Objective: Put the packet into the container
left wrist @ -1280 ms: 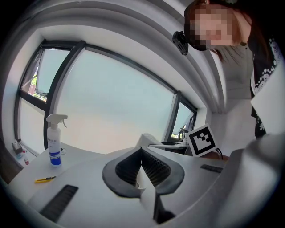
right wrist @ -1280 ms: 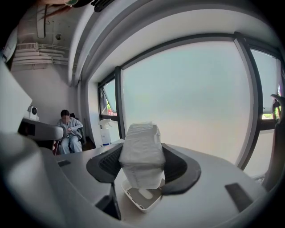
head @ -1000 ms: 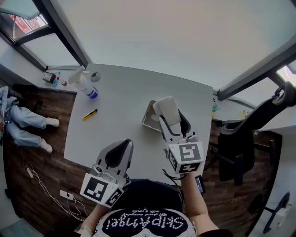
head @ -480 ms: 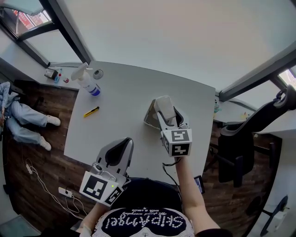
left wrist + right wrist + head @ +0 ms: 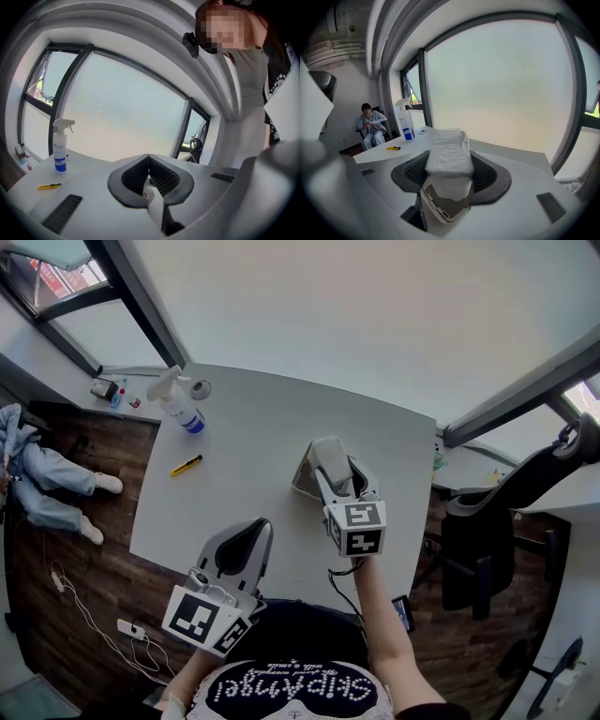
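The packet (image 5: 449, 150) is squeezed tight between the jaws of the right tongs (image 5: 449, 174), and it is held up in the air, not put down yet. The open box (image 5: 440, 206) is seen just under the packet and the tips of those tongs, resting on the table (image 5: 234, 446). It cannot be told if the packet's low end is touching the box. So the picking up is done, and the packet is lined up over the box. The lowering and the letting go are still left, it seems. The left tongs (image 5: 149, 176) are pressed together with nothing in them and are kept well apart from the box. Since a second ago, the right tongs have been pushed forward and the packet has been brought closer to the box. The left tongs have hardly been moved.
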Available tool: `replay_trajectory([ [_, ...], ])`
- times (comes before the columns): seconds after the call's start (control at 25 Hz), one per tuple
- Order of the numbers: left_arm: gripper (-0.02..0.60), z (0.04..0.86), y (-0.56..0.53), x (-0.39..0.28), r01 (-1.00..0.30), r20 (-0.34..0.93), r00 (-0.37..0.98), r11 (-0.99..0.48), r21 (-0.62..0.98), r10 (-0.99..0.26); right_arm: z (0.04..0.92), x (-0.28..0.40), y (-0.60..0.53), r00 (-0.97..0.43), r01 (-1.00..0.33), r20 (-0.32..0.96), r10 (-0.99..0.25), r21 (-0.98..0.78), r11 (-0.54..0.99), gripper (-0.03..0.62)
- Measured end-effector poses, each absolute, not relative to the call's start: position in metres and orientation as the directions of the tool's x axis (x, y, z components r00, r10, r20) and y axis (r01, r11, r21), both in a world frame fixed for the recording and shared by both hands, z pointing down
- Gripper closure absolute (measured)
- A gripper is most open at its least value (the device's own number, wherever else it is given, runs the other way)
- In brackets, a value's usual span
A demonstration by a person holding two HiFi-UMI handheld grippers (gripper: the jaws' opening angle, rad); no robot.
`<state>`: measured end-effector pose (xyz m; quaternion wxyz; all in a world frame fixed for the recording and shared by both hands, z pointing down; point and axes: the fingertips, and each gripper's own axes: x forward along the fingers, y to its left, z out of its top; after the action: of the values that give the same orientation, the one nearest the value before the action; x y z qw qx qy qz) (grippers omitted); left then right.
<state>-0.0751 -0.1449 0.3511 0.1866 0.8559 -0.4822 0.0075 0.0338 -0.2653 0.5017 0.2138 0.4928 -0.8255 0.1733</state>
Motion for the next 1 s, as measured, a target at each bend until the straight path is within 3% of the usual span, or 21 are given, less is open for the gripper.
replay_trajectory([
  [1.0,0.572,0.35,-0.147,-0.073,-0.822,0.193,0.545,-0.475,0.314,-0.816,0.549,0.03,-0.256,-0.408,-0.884,0.619,-0.671,-0.085,0.459,0.335],
])
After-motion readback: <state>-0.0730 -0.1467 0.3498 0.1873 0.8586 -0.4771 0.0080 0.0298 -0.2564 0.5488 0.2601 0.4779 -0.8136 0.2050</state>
